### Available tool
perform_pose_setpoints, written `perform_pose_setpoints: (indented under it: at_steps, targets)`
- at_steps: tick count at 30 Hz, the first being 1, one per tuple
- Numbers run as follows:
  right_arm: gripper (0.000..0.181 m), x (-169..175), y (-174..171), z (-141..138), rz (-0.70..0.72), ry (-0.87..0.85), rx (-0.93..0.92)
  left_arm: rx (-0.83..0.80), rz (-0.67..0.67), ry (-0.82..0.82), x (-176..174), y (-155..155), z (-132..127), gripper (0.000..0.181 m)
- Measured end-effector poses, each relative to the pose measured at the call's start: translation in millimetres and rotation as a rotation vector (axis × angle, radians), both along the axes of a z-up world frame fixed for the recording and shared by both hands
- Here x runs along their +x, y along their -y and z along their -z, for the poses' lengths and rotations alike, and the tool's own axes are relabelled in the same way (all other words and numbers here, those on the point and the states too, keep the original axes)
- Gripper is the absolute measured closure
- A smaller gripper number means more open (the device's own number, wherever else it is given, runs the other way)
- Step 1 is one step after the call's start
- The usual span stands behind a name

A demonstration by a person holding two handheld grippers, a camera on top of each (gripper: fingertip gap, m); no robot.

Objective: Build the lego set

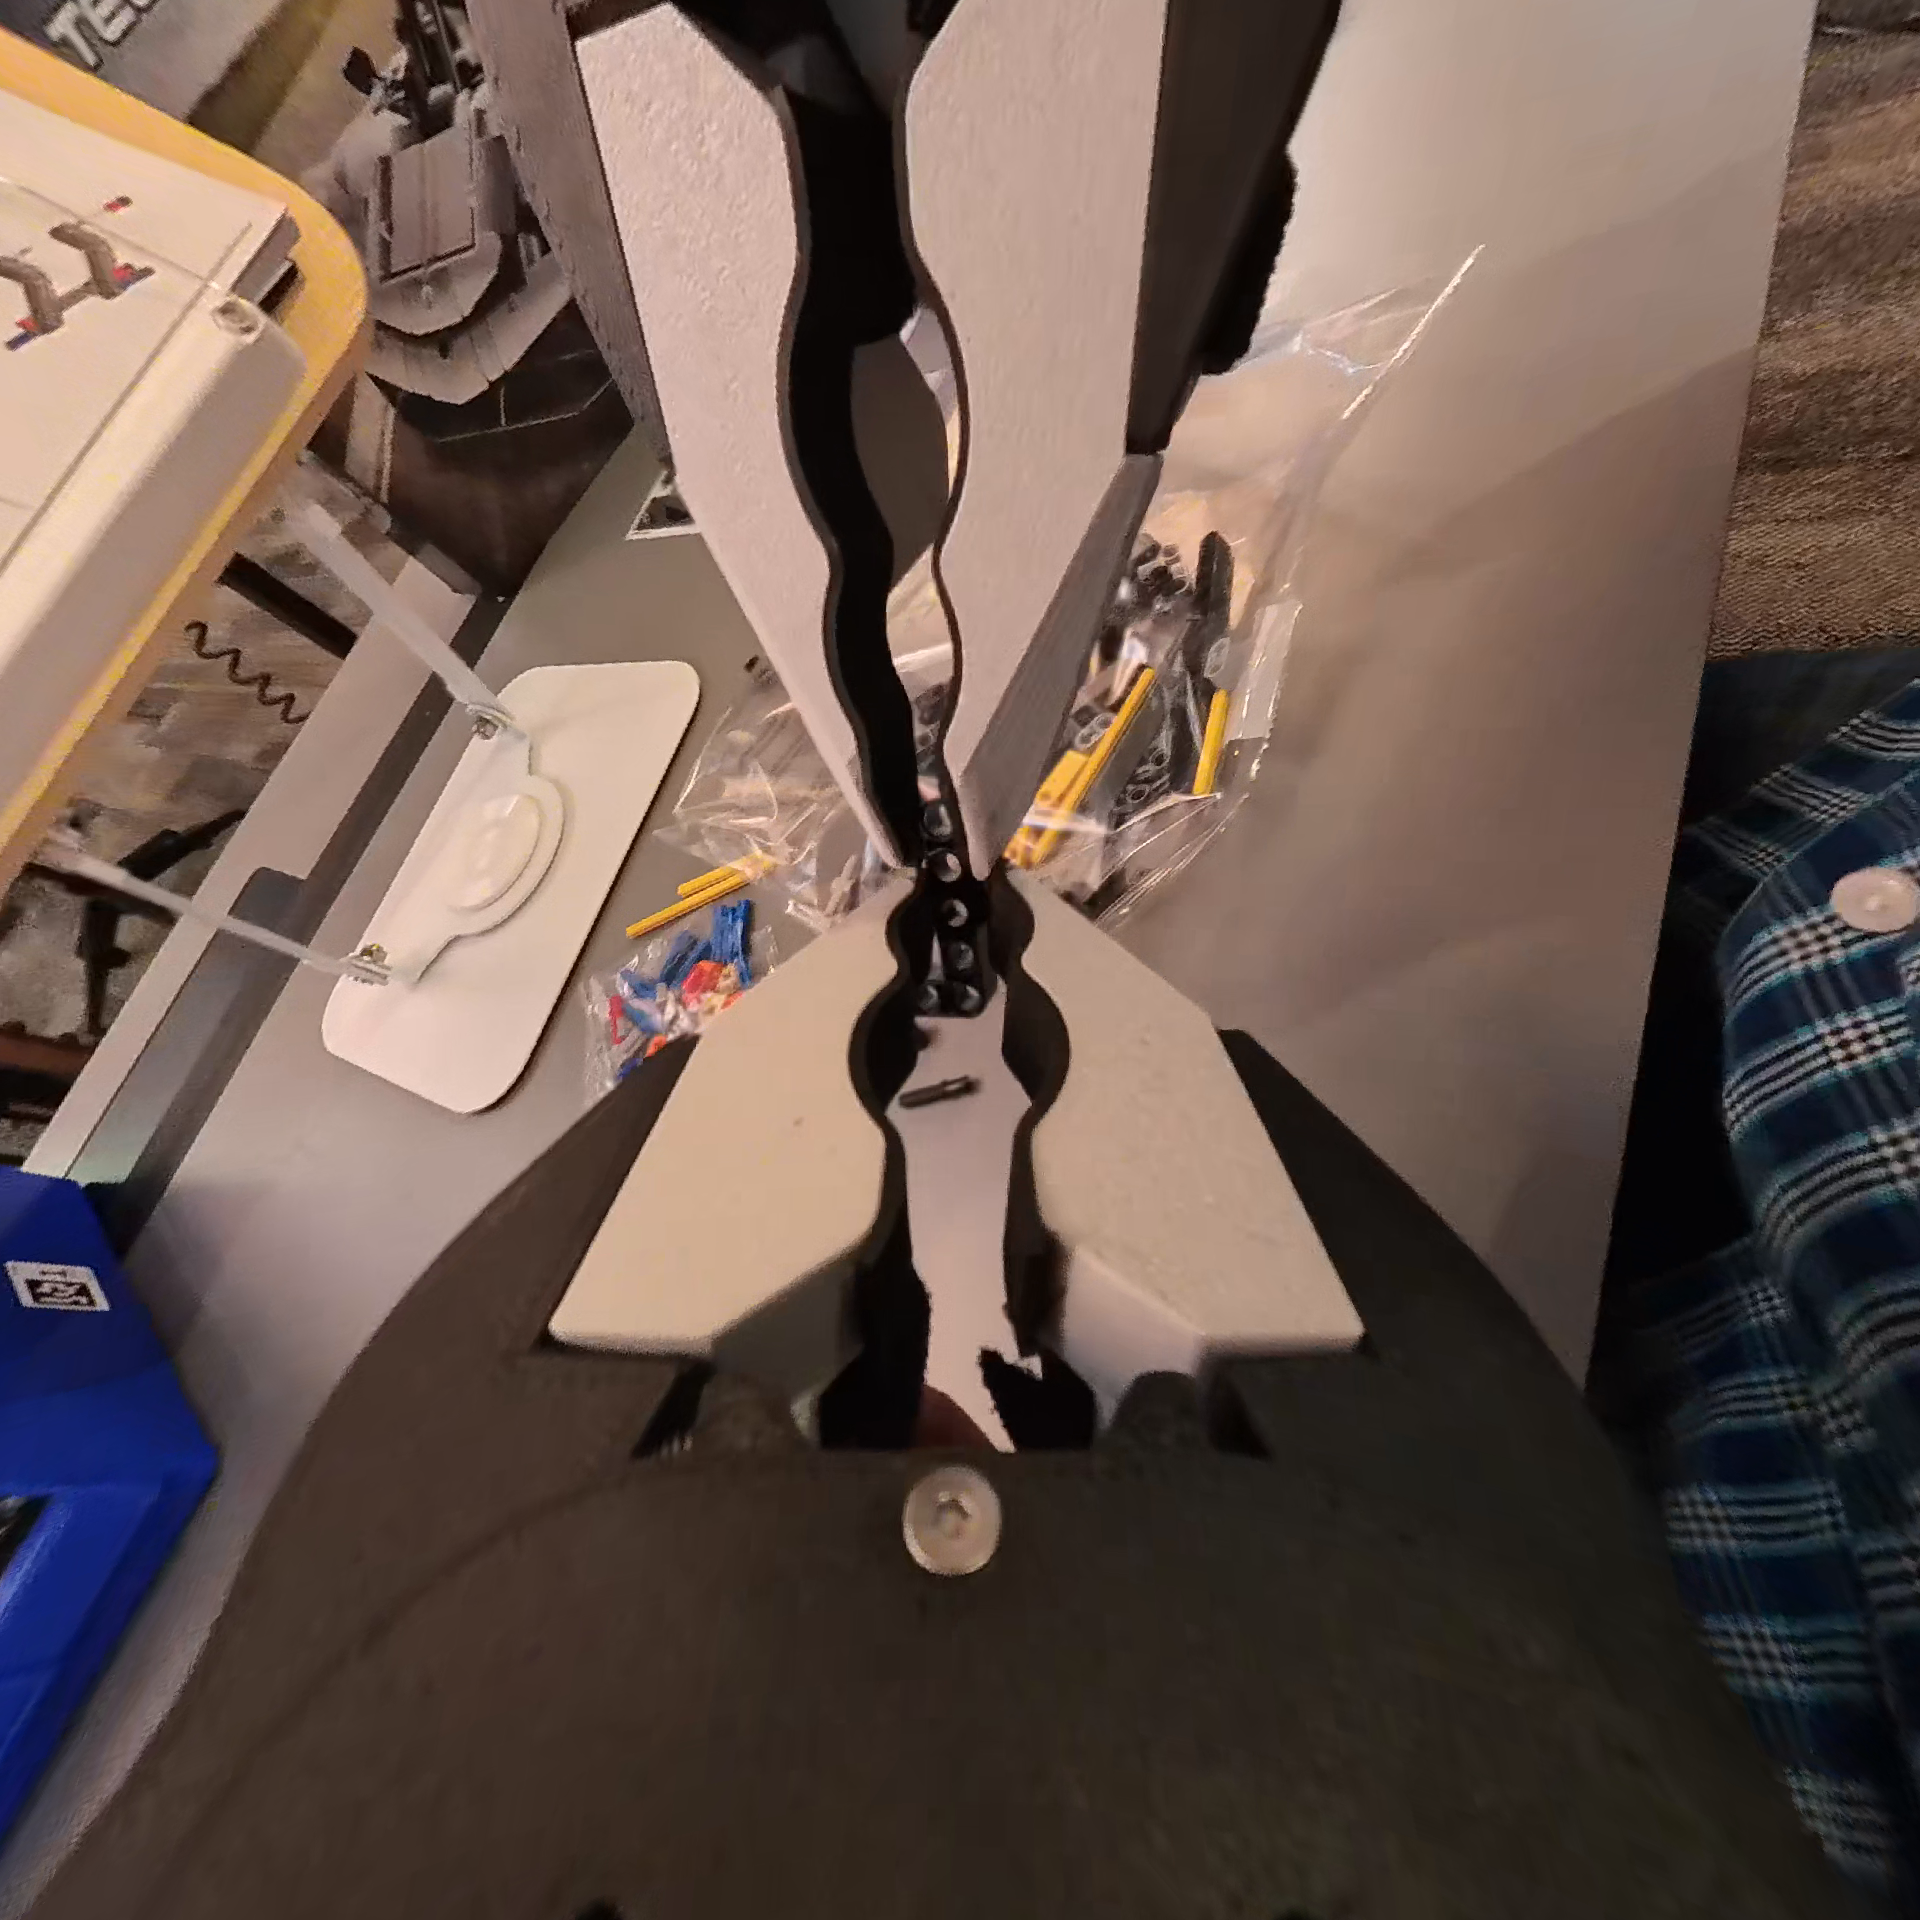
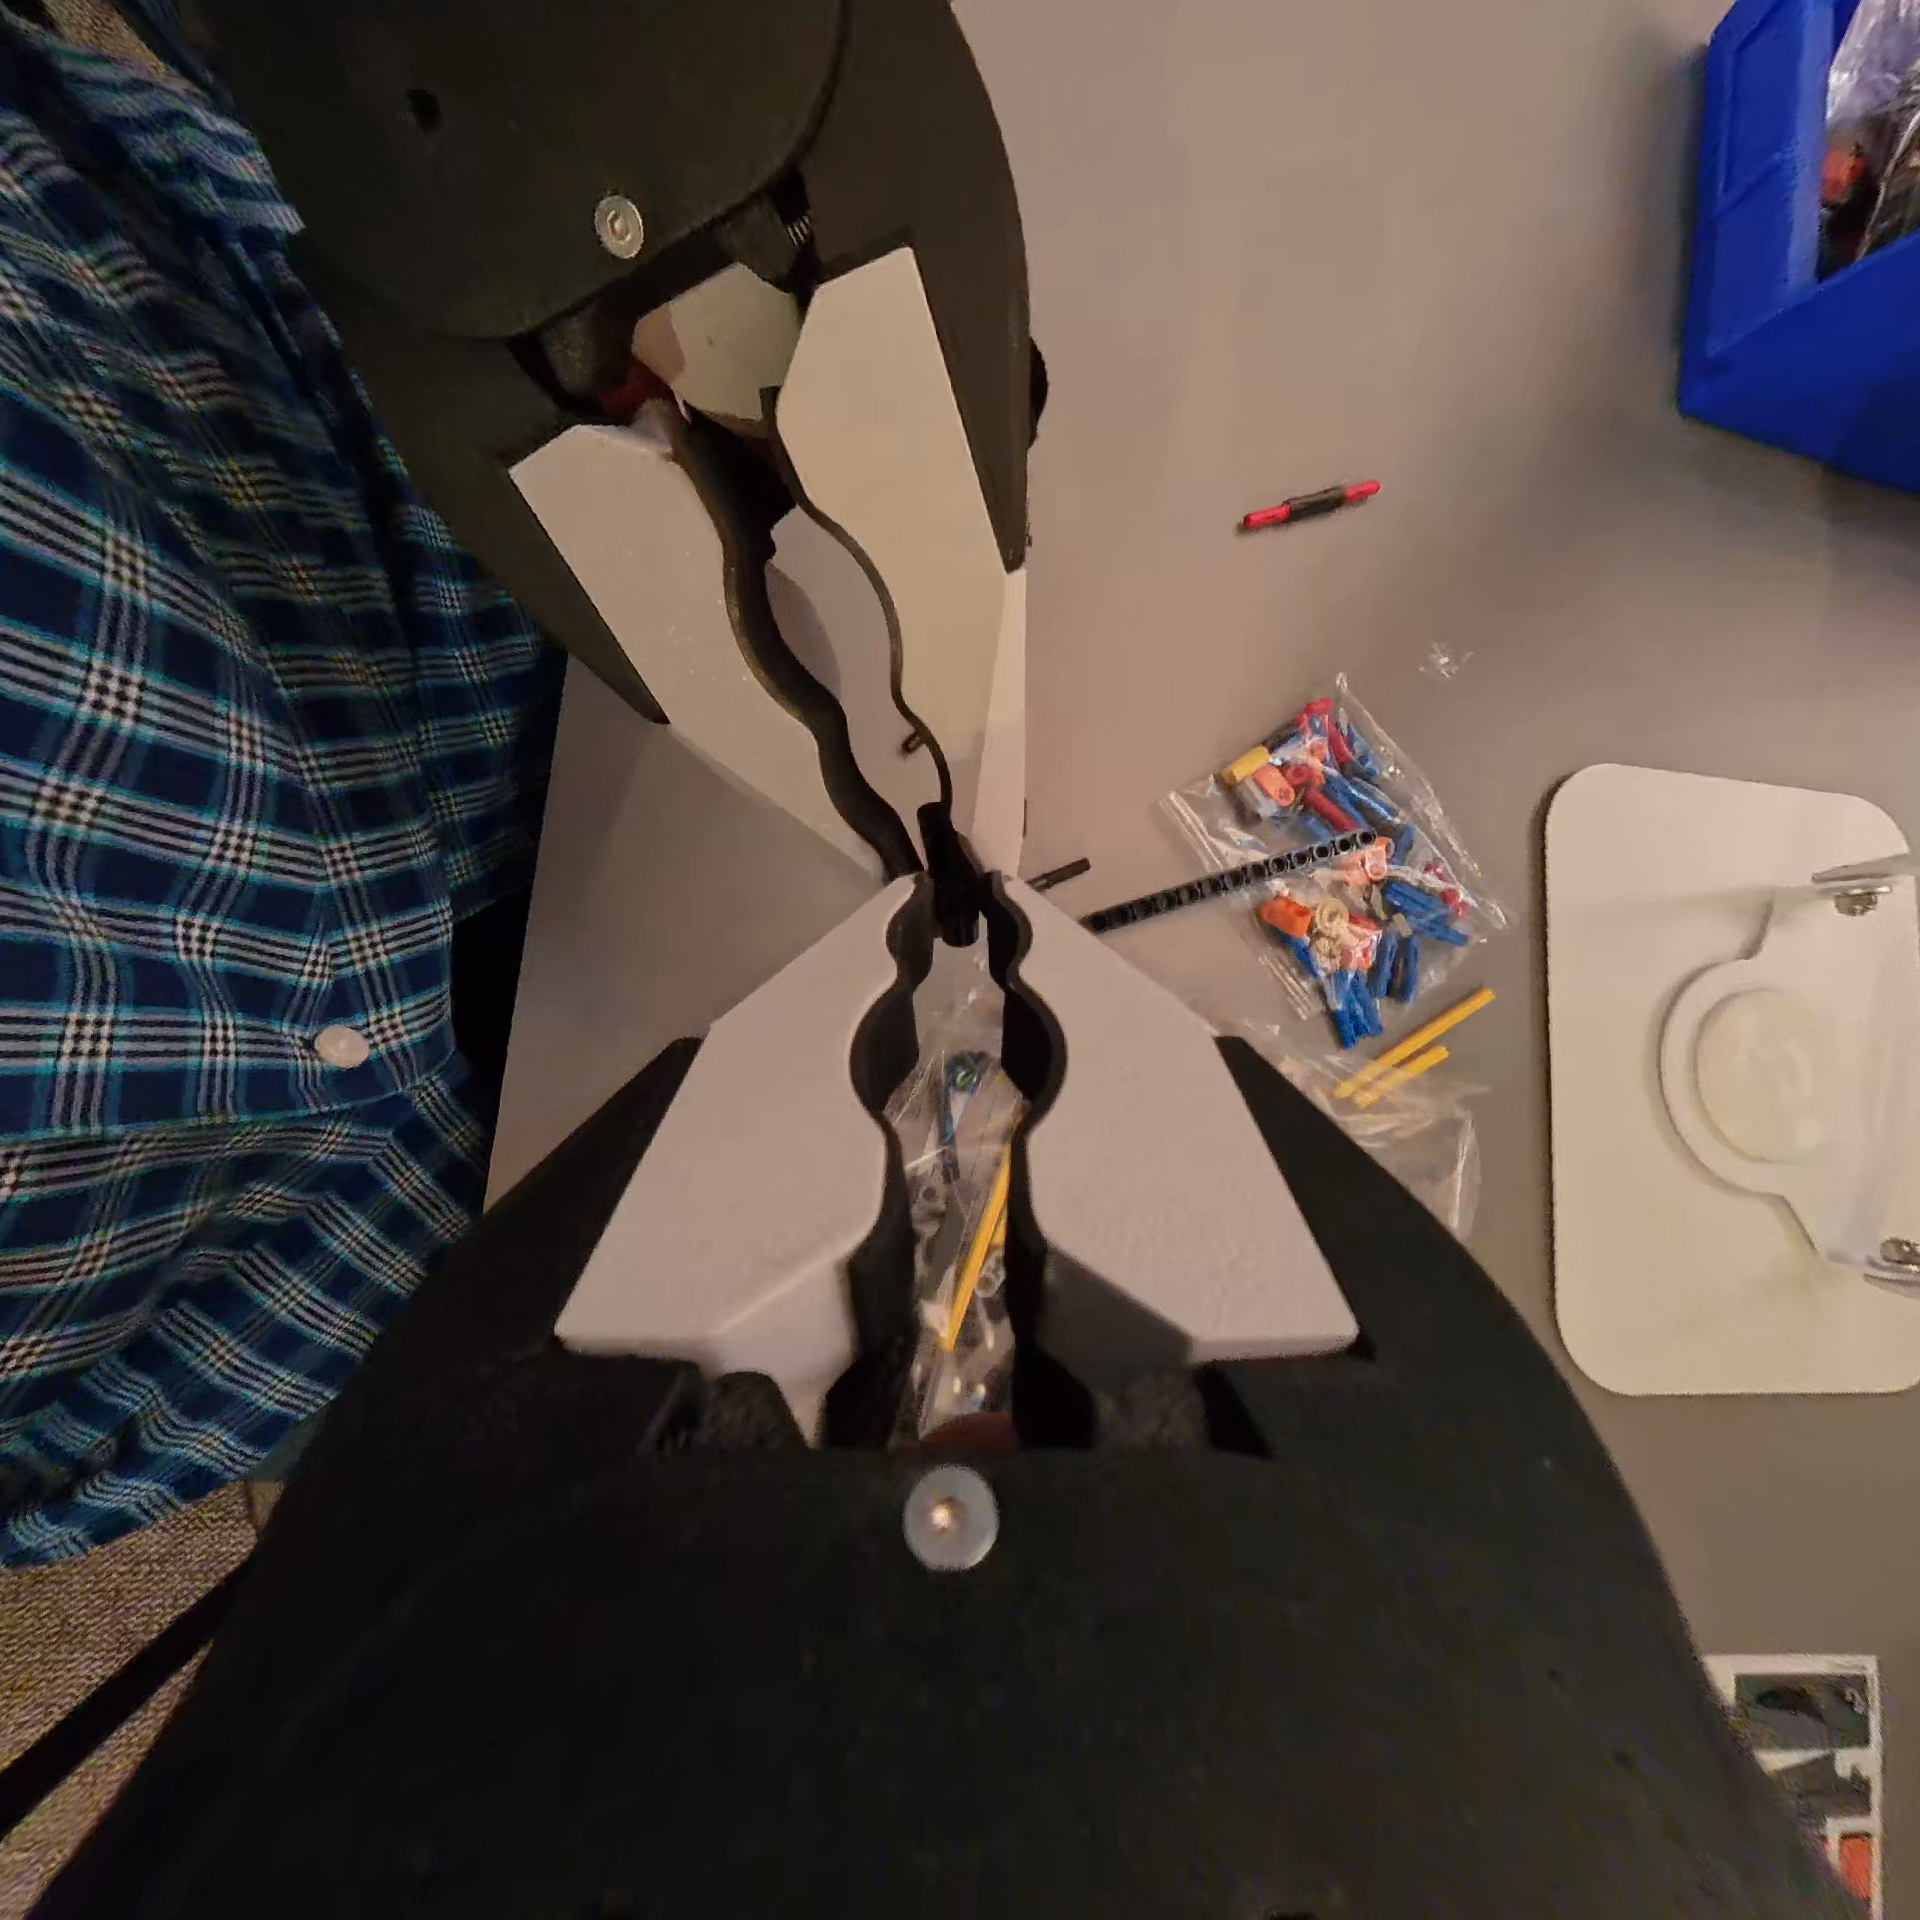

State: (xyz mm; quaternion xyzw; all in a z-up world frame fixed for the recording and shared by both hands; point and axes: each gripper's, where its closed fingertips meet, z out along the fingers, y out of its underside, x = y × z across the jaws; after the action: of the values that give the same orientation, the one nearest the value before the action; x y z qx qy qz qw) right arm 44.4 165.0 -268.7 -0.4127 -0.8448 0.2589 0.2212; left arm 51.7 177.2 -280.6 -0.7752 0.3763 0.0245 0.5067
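The left gripper point(image 1: 948, 940) is clamped on a short black perforated plastic beam point(image 1: 956, 951), held above the grey table point(image 1: 1403, 831). The right gripper point(image 2: 956, 894), tip to tip with it, pinches a small black plastic connector point(image 2: 951, 868). Clear bags of coloured parts point(image 2: 1340, 883) lie on the table to the right in the right wrist view.

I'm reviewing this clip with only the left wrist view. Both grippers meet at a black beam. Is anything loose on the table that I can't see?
Observer: Yes. A red-tipped rod lies alone on the table, well apart from the bags.
Operator: Any other beam lying around?
Observer: A long black beam lies flat on the table, with one end reaching the bag of blue and orange parts.
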Motion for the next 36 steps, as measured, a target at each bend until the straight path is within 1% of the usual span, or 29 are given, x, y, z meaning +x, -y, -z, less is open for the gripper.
perform_pose_setpoints:
  at_steps: [1, 4, 7, 9, 12, 14, 16, 18, 22, 25, 29, 31, 33, 36]
  targets:
    - [0.174, -4, 0, -2, 0.0, -0.006, -0.003, 0.002, -0.009, -0.003, -4, 0, -2, 0.174]
    - [0.169, -19, -1, -11, 0.021, -0.037, -0.028, 0.009, -0.039, 0.036, -18, 3, -10, 0.175]
    - [0.153, -37, -7, -25, 0.077, -0.088, -0.083, 0.031, -0.071, 0.074, -35, 4, -24, 0.176]
    - [0.149, -47, -10, -35, 0.103, -0.115, -0.133, 0.042, -0.102, 0.094, -49, 6, -31, 0.177]
    - [0.15, -61, -12, -45, 0.14, -0.14, -0.192, 0.045, -0.114, 0.165, -63, 11, -39, 0.177]
    - [0.152, -72, -23, -51, 0.2, -0.177, -0.188, 0.052, -0.133, 0.219, -75, 12, -44, 0.177]
    - [0.154, -81, -28, -60, 0.24, -0.203, -0.262, 0.057, -0.167, 0.313, -94, 14, -50, 0.177]
    - [0.156, -92, -33, -61, 0.288, -0.219, -0.304, 0.073, -0.184, 0.447, -111, 17, -58, 0.177]
    - [0.156, -114, -30, -44, 0.346, -0.201, -0.36, 0.105, -0.165, 0.752, -139, 25, -76, 0.177]
    - [0.154, -130, -31, -26, 0.396, -0.188, -0.32, 0.134, -0.136, 0.925, -157, 34, -90, 0.177]
    - [0.152, -152, -21, 1, 0.441, -0.152, -0.3, 0.196, -0.081, 1.149, -180, 46, -108, 0.177]
    - [0.151, -161, -17, 20, 0.459, -0.113, -0.276, 0.223, -0.04, 1.241, -188, 52, -117, 0.177]
    - [0.151, -171, -12, 37, 0.469, -0.078, -0.263, 0.233, -0.017, 1.282, -193, 54, -121, 0.177]
    - [0.152, -184, -13, 57, 0.503, -0.05, -0.231, 0.251, 0.041, 1.399, -202, 59, -129, 0.177]
